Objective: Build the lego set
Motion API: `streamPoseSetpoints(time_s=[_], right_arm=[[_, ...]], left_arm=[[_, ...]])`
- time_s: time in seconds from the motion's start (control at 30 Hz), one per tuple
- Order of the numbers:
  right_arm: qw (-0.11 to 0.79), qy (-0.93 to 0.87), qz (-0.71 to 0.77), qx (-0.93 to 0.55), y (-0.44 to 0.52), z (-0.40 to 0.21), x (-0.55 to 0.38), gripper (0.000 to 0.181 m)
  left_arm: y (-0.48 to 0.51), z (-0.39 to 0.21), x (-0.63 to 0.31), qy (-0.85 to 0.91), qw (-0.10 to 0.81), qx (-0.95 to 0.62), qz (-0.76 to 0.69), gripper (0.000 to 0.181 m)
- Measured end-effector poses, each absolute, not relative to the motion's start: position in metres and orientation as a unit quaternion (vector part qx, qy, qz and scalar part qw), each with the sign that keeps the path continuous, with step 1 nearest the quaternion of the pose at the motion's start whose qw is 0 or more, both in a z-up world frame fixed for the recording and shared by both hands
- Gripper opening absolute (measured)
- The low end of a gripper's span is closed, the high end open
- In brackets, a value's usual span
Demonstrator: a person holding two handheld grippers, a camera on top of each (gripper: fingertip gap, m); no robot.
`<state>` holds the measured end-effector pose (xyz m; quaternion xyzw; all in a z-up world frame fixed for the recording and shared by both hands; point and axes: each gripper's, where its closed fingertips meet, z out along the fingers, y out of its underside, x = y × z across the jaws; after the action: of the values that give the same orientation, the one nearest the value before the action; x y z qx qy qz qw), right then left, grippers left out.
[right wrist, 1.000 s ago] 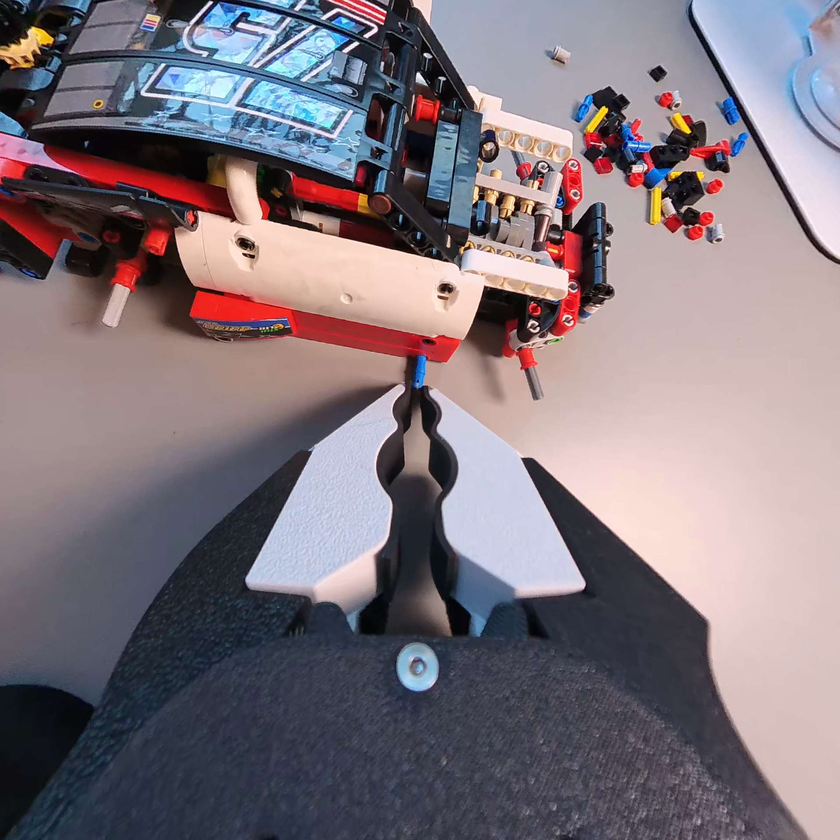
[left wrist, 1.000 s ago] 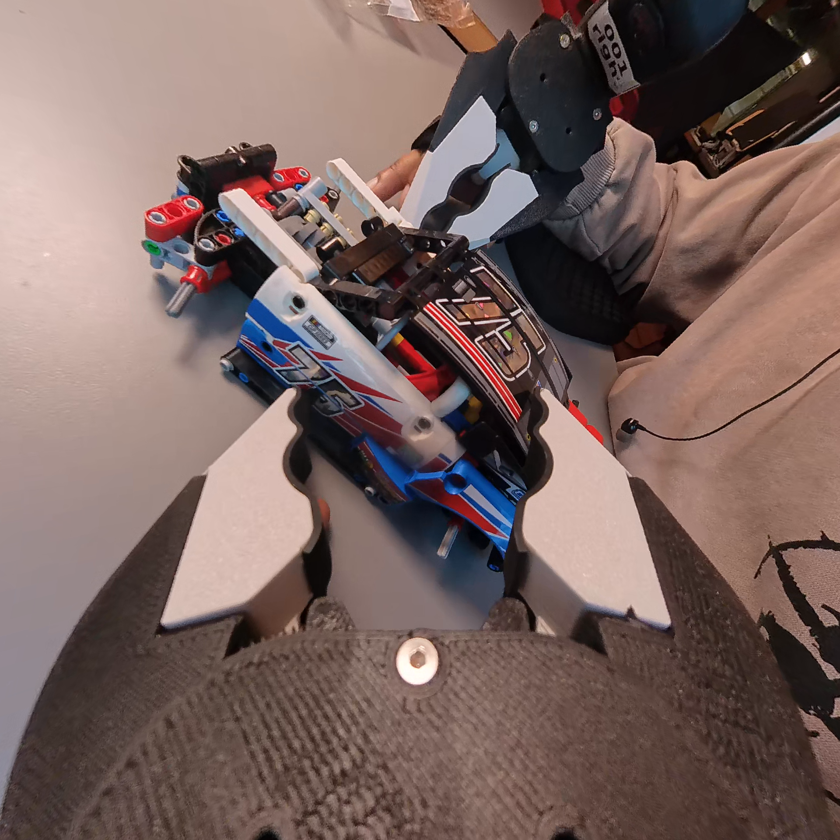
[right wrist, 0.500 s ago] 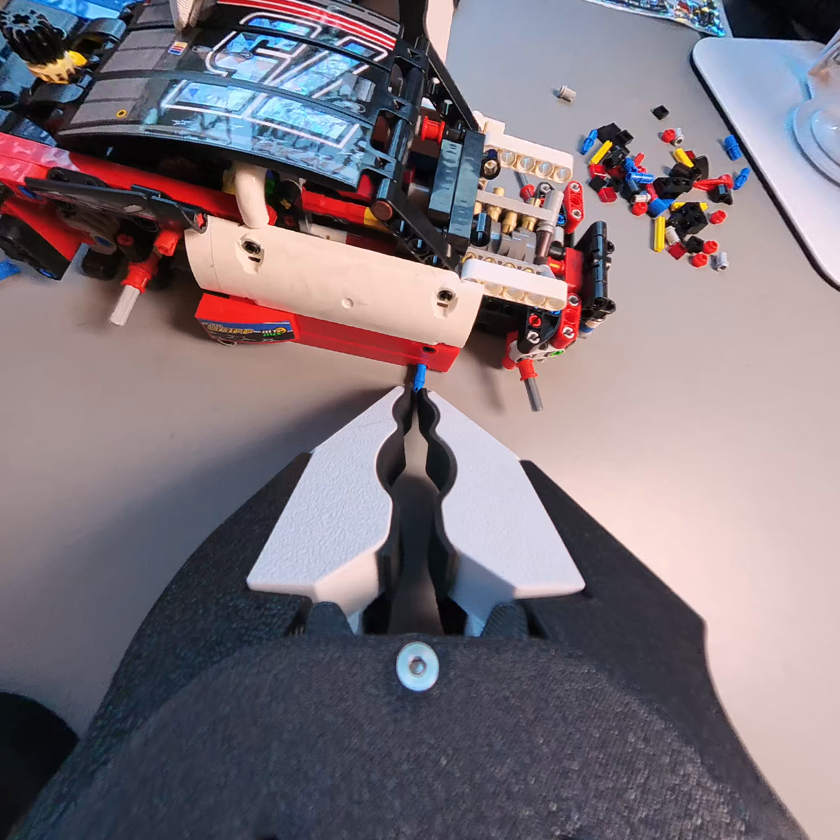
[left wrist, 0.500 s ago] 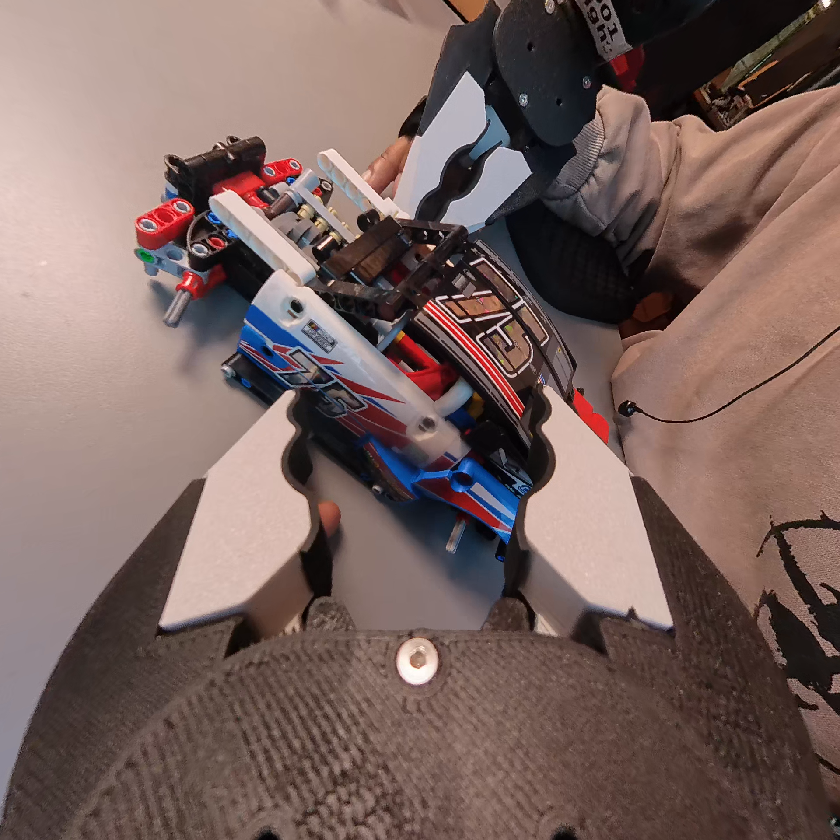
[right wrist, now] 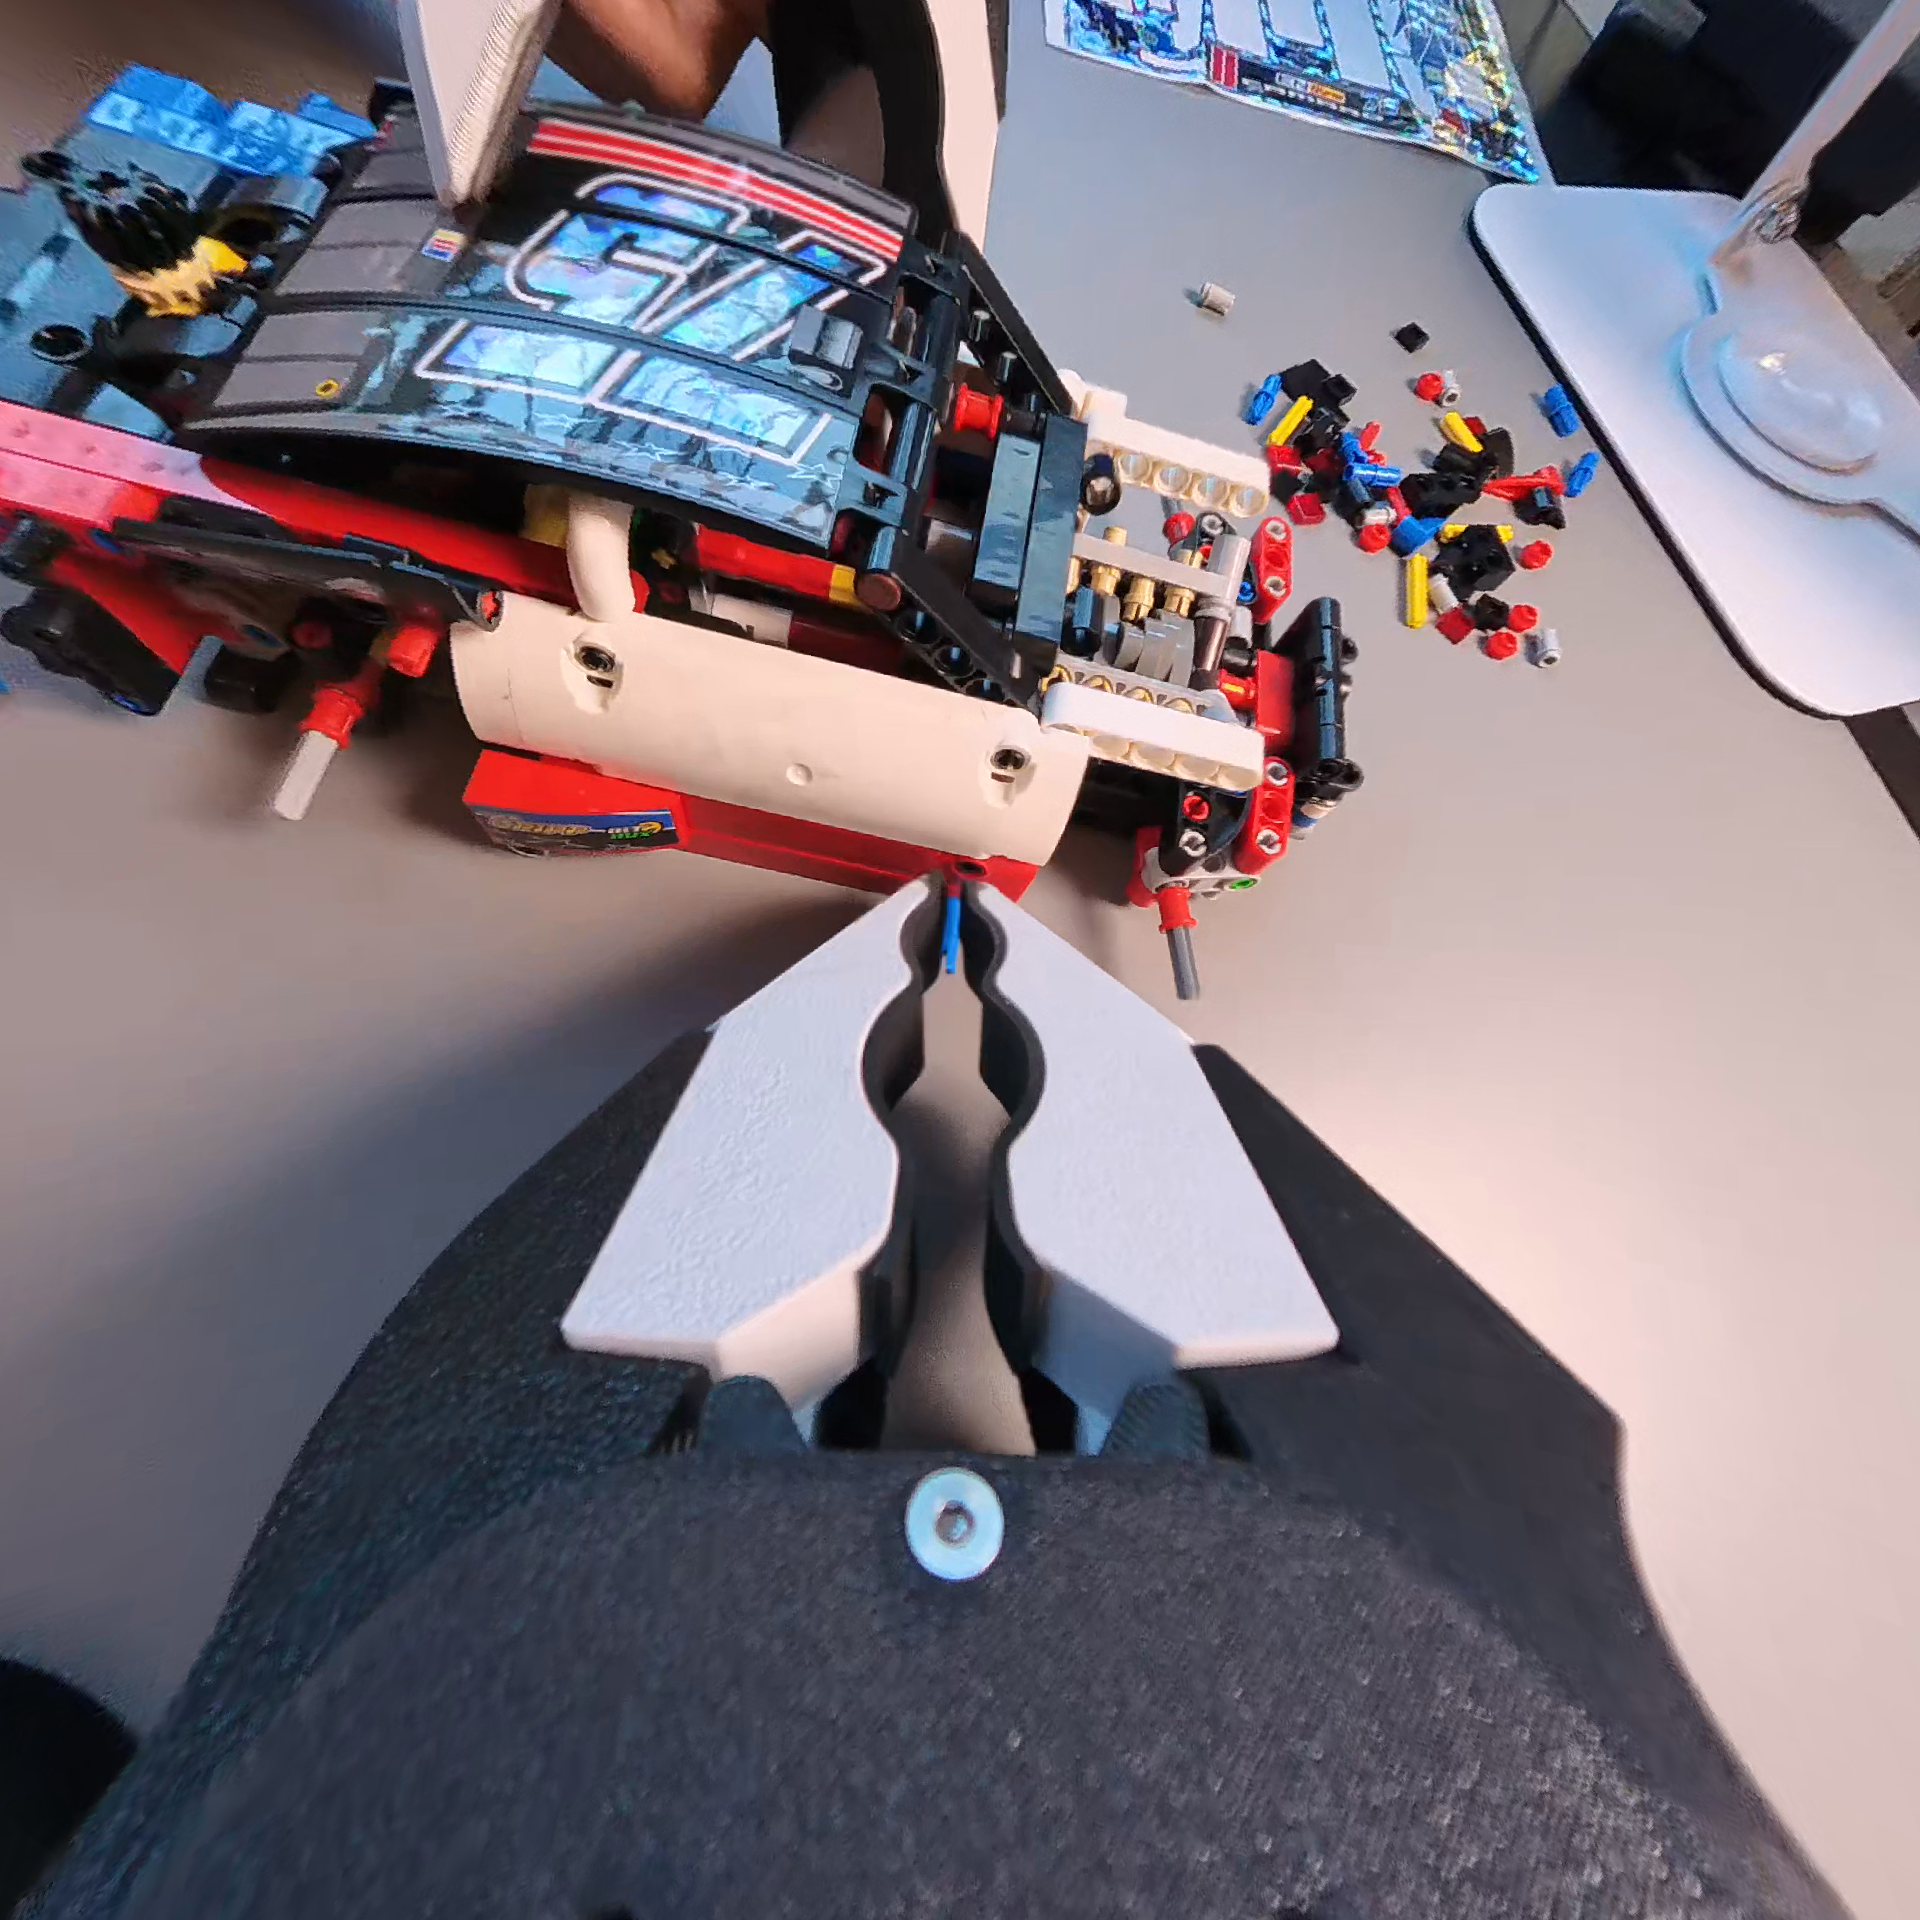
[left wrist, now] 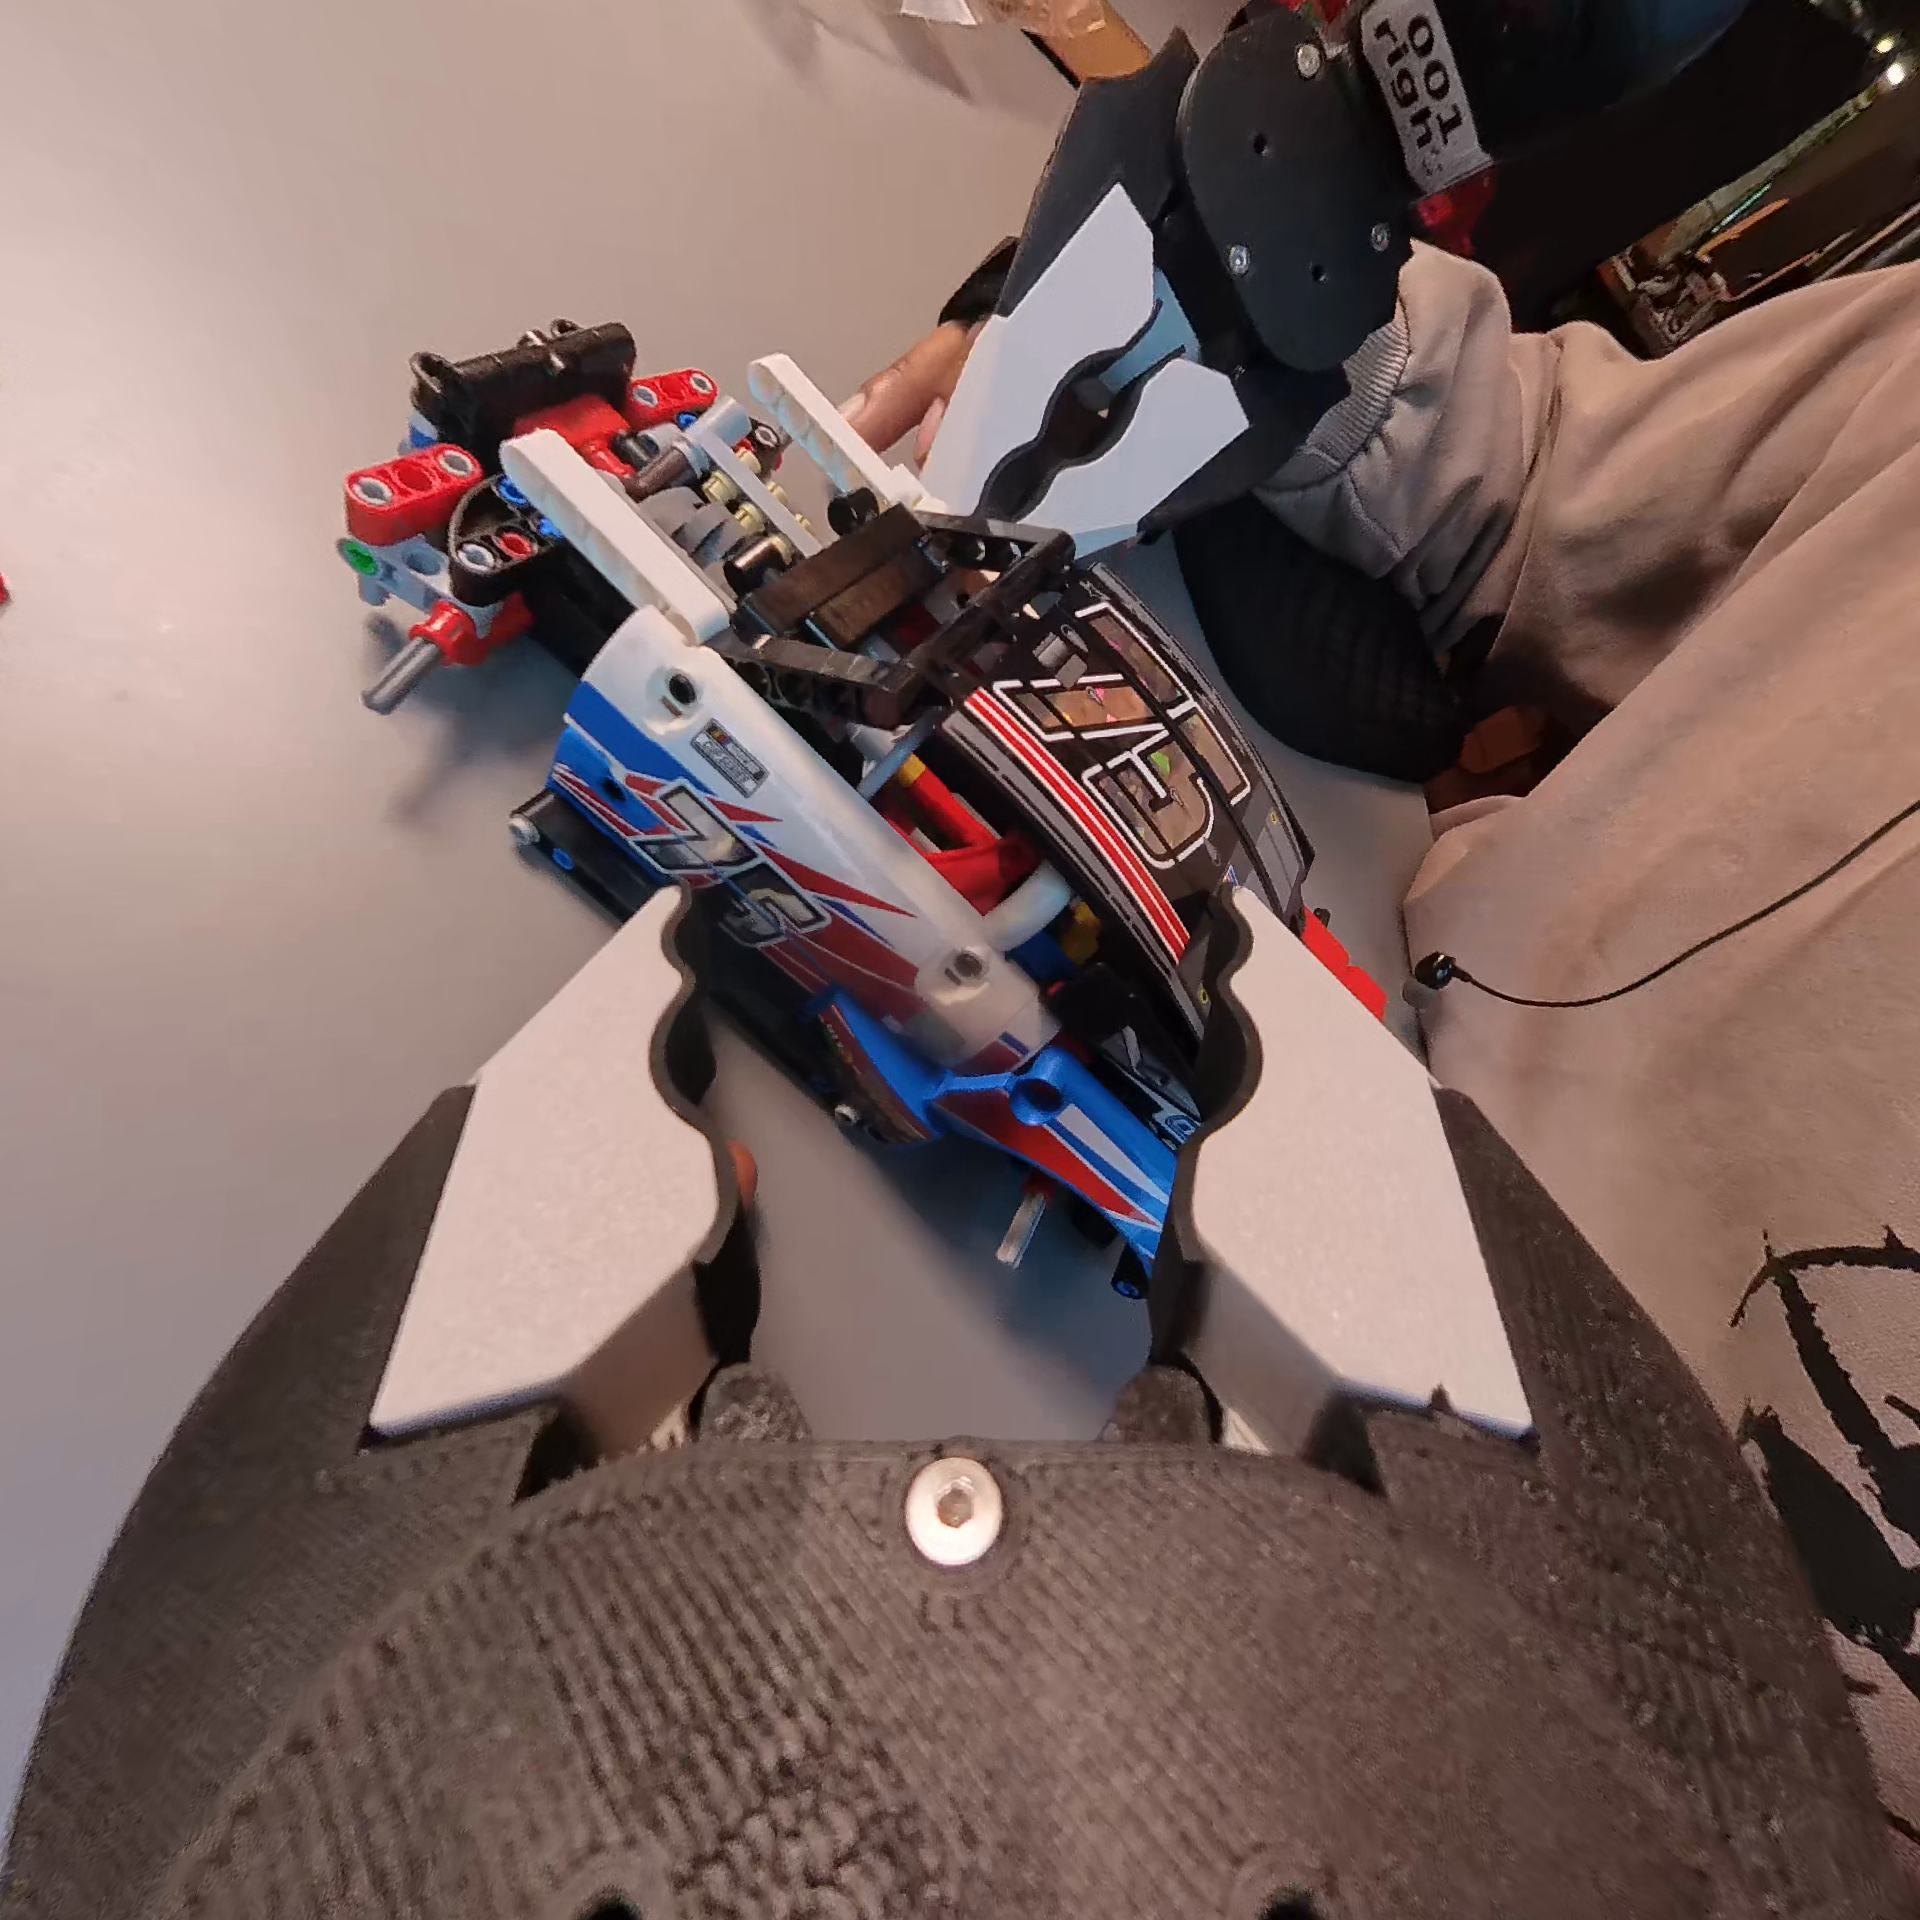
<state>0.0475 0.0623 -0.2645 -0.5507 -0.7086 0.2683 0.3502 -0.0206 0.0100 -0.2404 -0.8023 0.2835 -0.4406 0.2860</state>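
Right wrist view, contents by size: grey tabletop (right wrist: 1558,1143); partly built Lego race car (right wrist: 665,582) lying across the upper left, with black stickered roof panel (right wrist: 582,353), white side cylinder panel (right wrist: 769,717) and red lower beam (right wrist: 748,831) facing the camera; white stand base (right wrist: 1704,416) at the right edge; printed sticker sheet (right wrist: 1299,73) at the top; loose heap of small red, blue, yellow and black pieces (right wrist: 1423,488) between car and stand base; right gripper (right wrist: 951,914), fingers nearly together, pinching a thin blue pin (right wrist: 952,935) whose tip meets the red beam. Left wrist view: same car (left wrist: 831,831) seen from its blue, white and red side, resting on the table; left gripper (left wrist: 956,935), fingers spread wide, straddling the car's near end, contact not discernible; person's beige sleeve (left wrist: 1662,623) at right.
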Motion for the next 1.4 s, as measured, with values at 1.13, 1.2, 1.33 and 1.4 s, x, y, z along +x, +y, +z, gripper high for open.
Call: streamPoseSetpoints(time_s=[1.13,1.2,1.33,1.4], right_arm=[[0.262,-0.724,0.190,-0.610,-0.118,-0.278,0.057,0.001],[0.277,-0.748,0.203,-0.569,-0.121,-0.274,0.059,0.001],[0.350,-0.749,0.240,-0.508,-0.125,-0.236,0.056,0.001],[0.362,-0.753,0.245,-0.492,-0.129,-0.224,0.057,0.001]], left_arm=[[-0.125,-0.212,0.011,0.420,0.450,-0.756,-0.224,0.027],[-0.132,-0.219,0.018,0.439,0.442,-0.753,-0.213,0.022],[-0.141,-0.224,0.038,0.478,0.436,-0.736,-0.199,0.024],[-0.142,-0.220,0.049,0.483,0.443,-0.727,-0.206,0.026]])
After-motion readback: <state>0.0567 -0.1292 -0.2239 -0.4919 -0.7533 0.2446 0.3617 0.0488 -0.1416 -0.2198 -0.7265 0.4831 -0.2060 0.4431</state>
